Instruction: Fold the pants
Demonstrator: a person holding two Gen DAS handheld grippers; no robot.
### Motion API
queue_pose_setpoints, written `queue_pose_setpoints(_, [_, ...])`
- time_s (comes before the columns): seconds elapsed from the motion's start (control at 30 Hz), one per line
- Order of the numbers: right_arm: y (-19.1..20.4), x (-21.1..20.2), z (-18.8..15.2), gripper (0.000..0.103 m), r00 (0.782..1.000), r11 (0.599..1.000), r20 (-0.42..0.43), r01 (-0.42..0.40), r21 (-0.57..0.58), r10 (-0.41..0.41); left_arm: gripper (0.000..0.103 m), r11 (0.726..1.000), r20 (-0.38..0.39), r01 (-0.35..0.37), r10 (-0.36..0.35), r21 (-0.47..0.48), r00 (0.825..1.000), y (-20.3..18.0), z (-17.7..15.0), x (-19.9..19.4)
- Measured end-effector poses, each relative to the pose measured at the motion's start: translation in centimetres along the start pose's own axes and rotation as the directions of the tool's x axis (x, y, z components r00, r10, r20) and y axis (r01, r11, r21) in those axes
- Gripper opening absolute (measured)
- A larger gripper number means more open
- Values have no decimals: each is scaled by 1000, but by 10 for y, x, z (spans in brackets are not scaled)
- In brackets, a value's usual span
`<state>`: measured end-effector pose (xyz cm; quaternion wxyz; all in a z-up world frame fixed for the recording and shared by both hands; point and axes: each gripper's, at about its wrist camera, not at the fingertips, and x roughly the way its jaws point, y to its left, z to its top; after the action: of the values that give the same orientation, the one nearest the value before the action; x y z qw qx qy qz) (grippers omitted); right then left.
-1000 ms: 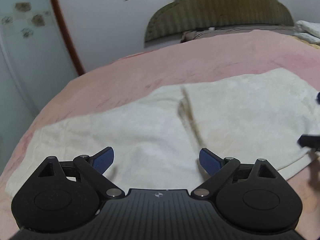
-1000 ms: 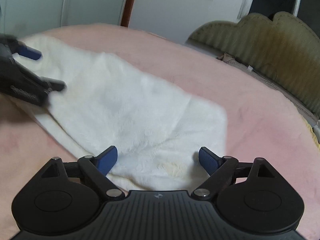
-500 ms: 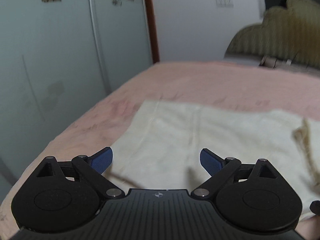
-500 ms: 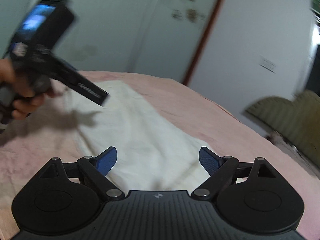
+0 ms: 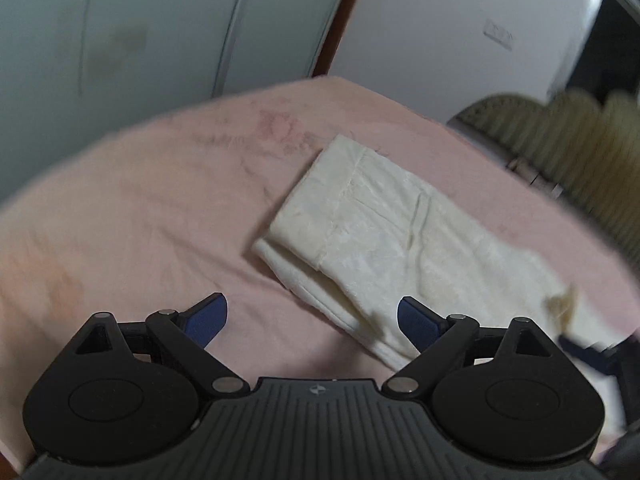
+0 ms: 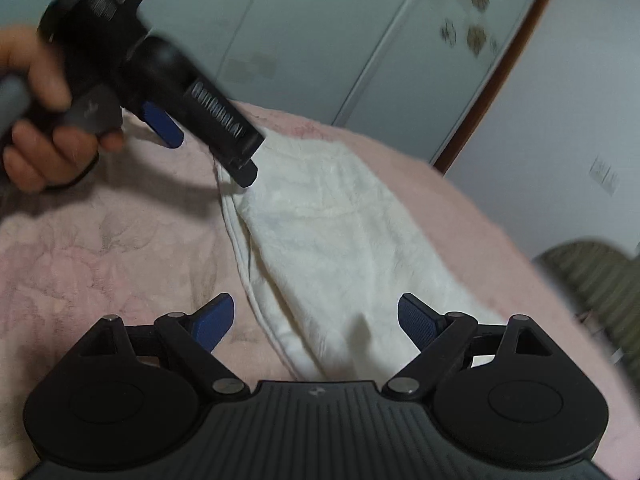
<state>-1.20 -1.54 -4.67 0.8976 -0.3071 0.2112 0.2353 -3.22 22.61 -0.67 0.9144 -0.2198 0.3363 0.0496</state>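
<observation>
The cream-white pants (image 5: 384, 236) lie flat on the pink bed, folded lengthwise, with the leg cuffs at the near left end in the left wrist view. My left gripper (image 5: 312, 316) is open and empty, hovering just before the cuff edge. My right gripper (image 6: 316, 316) is open and empty above the other end of the pants (image 6: 332, 236). The left gripper also shows in the right wrist view (image 6: 188, 136), held by a hand above the far end of the pants.
The pink bedspread (image 5: 132, 224) covers the bed. A padded olive headboard (image 5: 568, 136) stands at the right. Pale wardrobe doors (image 6: 304, 44) and a white wall rise beyond the bed. The right gripper's tip (image 5: 592, 348) shows at the right edge.
Both grippers have swung left along the pants, so the views now face the wardrobe. The left gripper has moved from the pants' middle to the cuff end. Both stayed open.
</observation>
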Motion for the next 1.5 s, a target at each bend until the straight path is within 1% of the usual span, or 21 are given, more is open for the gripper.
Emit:
queue_pose_setpoints(0.13, [29, 11, 3, 89, 996, 987, 30, 89, -135, -86, 97, 980, -40, 148, -155, -132, 987, 11, 7, 7])
queue_pose_setpoints(0.2, [31, 17, 7, 89, 994, 985, 43, 103, -142, -98, 100, 951, -50, 217, -233, -220, 971, 17, 7, 14])
queue_pose_setpoints(0.27, [32, 26, 11, 89, 992, 982, 60, 116, -148, -108, 102, 924, -26, 245, -264, -294, 964, 20, 6, 21])
queue_pose_setpoints(0.33, [30, 34, 15, 75, 993, 983, 61, 105, -148, -97, 102, 902, -11, 261, -281, -344, 960, 22, 8, 26])
queue_pose_setpoints(0.37, [28, 38, 18, 58, 996, 986, 50, 86, -144, -80, 102, 887, -1, 277, -298, -368, 954, 22, 9, 29])
queue_pose_setpoints(0.4, [25, 38, 20, 52, 997, 989, 45, 69, -133, -63, 102, 869, 9, 304, -327, -391, 945, 23, 11, 33])
queue_pose_setpoints(0.47, [16, 38, 21, 47, 997, 995, 57, 58, -77, -54, 102, 816, 17, 384, -418, -432, 908, 22, 15, 45])
queue_pose_setpoints(0.5, [7, 36, 22, 47, 997, 999, 63, 44, -18, -43, 102, 790, 17, 416, -458, -450, 889, 21, 17, 52])
queue_pose_setpoints(0.53, [-3, 36, 23, 46, 998, 998, 66, 21, 53, -25, 102, 776, 14, 429, -477, -463, 879, 19, 19, 61])
queue_pose_setpoints(0.63, [-32, 29, 23, 47, 996, 978, 92, -37, 206, 18, 102, 789, 34, 432, -465, -436, 884, 6, 32, 79])
queue_pose_setpoints(0.67, [-40, 28, 23, 49, 993, 968, 92, -88, 234, 68, 101, 790, 29, 425, -461, -442, 887, 3, 36, 85])
queue_pose_setpoints(0.73, [-57, 22, 20, 48, 961, 919, 97, -277, 280, 260, 100, 793, 20, 379, -422, -477, 907, 1, 40, 94])
queue_pose_setpoints(0.83, [-84, 9, 12, 48, 930, 848, 184, -366, 384, 318, 93, 822, 4, 340, -381, -456, 925, -6, 44, 98])
queue_pose_setpoints(0.9, [-103, 14, 8, 48, 939, 805, 188, -343, 485, 286, 84, 865, -4, 295, -325, -406, 946, -15, 44, 101])
queue_pose_setpoints(1.0, [-115, 42, 3, 49, 978, 816, 64, -202, 542, 199, 61, 927, -11, 215, -229, -308, 973, -28, 42, 102])
queue_pose_setpoints(1.07, [-114, 66, -5, 50, 973, 820, -47, -163, 549, 224, 43, 953, -5, 159, -166, -257, 986, -28, 40, 99])
queue_pose_setpoints(1.13, [-106, 74, -10, 51, 971, 836, -60, -167, 523, 231, 18, 974, 8, 105, -105, -201, 994, -31, 38, 96])
queue_pose_setpoints(1.23, [-105, 67, -8, 51, 970, 840, -54, -176, 513, 237, 11, 998, 94, 45, -40, -49, 995, -51, 30, 81])
queue_pose_setpoints(1.3, [-112, 62, -9, 51, 970, 824, -13, -200, 531, 243, 10, 998, 185, 1, -14, 71, 983, -73, 24, 64])
queue_pose_setpoints(1.4, [-126, 54, -11, 51, 982, 821, 20, -168, 546, 188, 9, 970, 299, -39, -35, 238, 954, -110, 13, 35])
queue_pose_setpoints(1.5, [-135, 39, -12, 51, 986, 828, 62, -162, 537, 153, 9, 939, 360, -43, -88, 341, 929, -139, 1, 13])
